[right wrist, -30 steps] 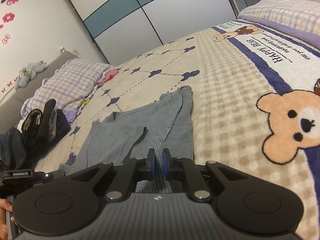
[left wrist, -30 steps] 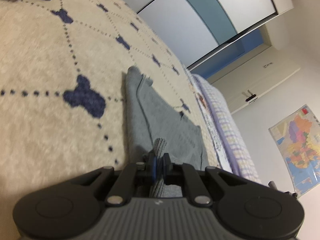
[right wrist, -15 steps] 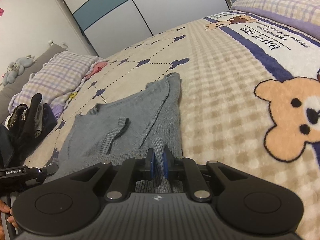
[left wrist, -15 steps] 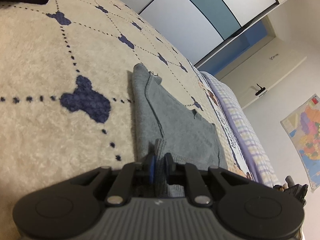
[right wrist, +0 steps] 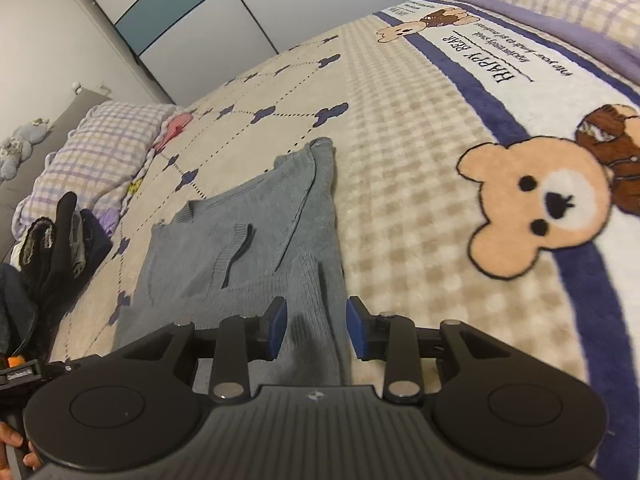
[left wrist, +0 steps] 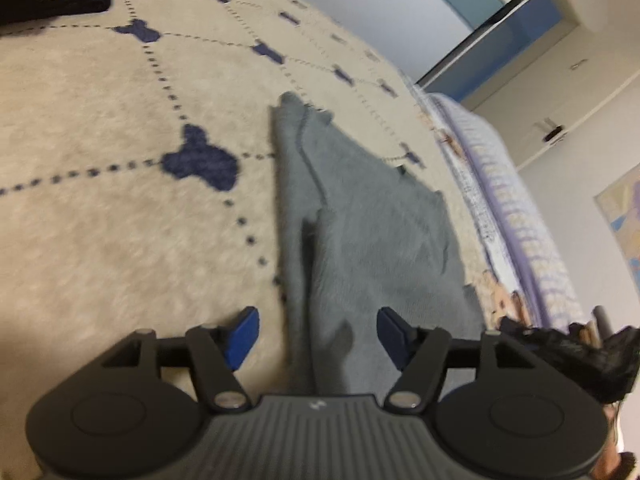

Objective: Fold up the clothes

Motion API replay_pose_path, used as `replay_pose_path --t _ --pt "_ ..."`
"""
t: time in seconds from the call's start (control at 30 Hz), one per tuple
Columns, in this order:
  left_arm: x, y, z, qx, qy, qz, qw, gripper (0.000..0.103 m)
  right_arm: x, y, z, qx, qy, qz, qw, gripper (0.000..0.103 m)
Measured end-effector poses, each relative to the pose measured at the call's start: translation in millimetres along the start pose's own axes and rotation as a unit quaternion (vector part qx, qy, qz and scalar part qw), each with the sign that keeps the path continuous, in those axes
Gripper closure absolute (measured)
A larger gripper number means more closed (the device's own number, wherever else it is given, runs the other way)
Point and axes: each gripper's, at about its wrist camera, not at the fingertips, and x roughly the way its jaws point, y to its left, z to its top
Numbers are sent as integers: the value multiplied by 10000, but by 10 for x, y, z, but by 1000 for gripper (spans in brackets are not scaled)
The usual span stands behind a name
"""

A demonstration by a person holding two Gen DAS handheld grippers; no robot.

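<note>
Blue-padded fingers [left wrist: 245, 336] of the left gripper [left wrist: 318, 334] are spread wide and opening, grey knit under the gap, pads clear of it. Right gripper [right wrist: 316, 328] also opening, narrower gap; its fingers [right wrist: 277, 326] straddle a strip of the same knit with no pad pressing on it.

Grey sweater [right wrist: 256, 240] lies flat on the bed, partly folded, near edge right under both grippers. Long axis runs away from the cameras toward the wardrobe doors [right wrist: 224, 8]; narrow far end points that way, wider part is nearest the fingers.

Right wrist view only:
- ribbed fold with a dark slit across the sweater's middle
- bear blanket [right wrist: 536, 200] with "HAPPY BEAR" lettering, right of the sweater
- checked pillow [right wrist: 100, 148] and a dark clothes pile [right wrist: 52, 240] at left
- grey plush toy [right wrist: 20, 148] at the far left
- a hand [right wrist: 16, 452] at the bottom-left corner, holding the left gripper's handle

Left wrist view only:
- cream bedspread [left wrist: 100, 220] with navy dotted lines, left of the sweater
- sweater seen as a long wedge, one seam running down its length
- lilac checked cover [left wrist: 516, 216] along the bed's right edge
- map poster [left wrist: 624, 216] on the wall, white cabinet door behind
- black blurred object at lower right, can't tell what it is
</note>
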Motion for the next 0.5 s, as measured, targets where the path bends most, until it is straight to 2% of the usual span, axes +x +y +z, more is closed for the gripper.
replay_pose_path --t 0.13,0.17,0.27,0.33,0.5 --pt "-278 -74 -67 109 -215 -128 9996 40 -297 65 -14 -178 -176 -53 9997 68" --pt "-334 -128 -105 200 -275 -194 9992 44 -356 91 -37 -213 -212 -44 9995 68" --pt "-399 -347 -261 602 -401 -323 9969 45 -460 225 -162 -380 -269 -41 9989 68" --pt "-403 -498 -423 894 -497 -424 9939 46 -474 375 -316 -565 -307 -35 9979 68" --pt "-321 -751 -814 1374 -656 -521 9870 58 -453 848 -760 -1193 -422 94 9919 72"
